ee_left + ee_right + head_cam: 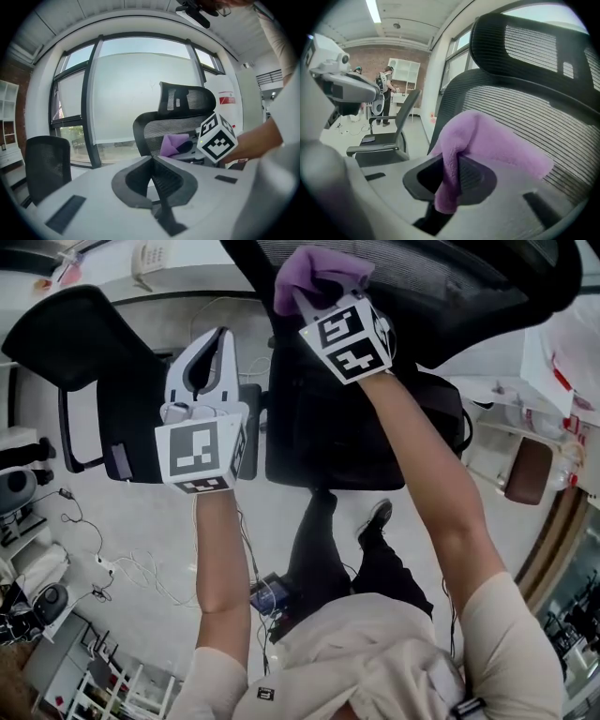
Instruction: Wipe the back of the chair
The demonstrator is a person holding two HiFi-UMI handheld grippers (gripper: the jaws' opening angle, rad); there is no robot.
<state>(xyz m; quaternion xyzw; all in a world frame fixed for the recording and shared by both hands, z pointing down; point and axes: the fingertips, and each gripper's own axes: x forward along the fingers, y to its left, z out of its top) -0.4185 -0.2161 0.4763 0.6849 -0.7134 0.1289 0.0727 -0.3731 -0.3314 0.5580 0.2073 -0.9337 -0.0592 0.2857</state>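
Observation:
A black mesh office chair [375,352] stands in front of me, its backrest [525,108] and headrest [186,99] close to the right gripper. My right gripper [314,292] is shut on a purple cloth [487,145], which lies against the mesh back [159,133] of the chair. In the left gripper view the purple cloth [172,144] shows against the backrest beside the right gripper's marker cube [216,138]. My left gripper [208,357] is held to the left of the chair, jaws closed together with nothing between them.
A second black chair [89,362] stands to the left, also seen as a dark chair [47,161] by the windows [136,98]. Cables and a power strip [103,563] lie on the floor. People stand by white shelves [405,70] far off.

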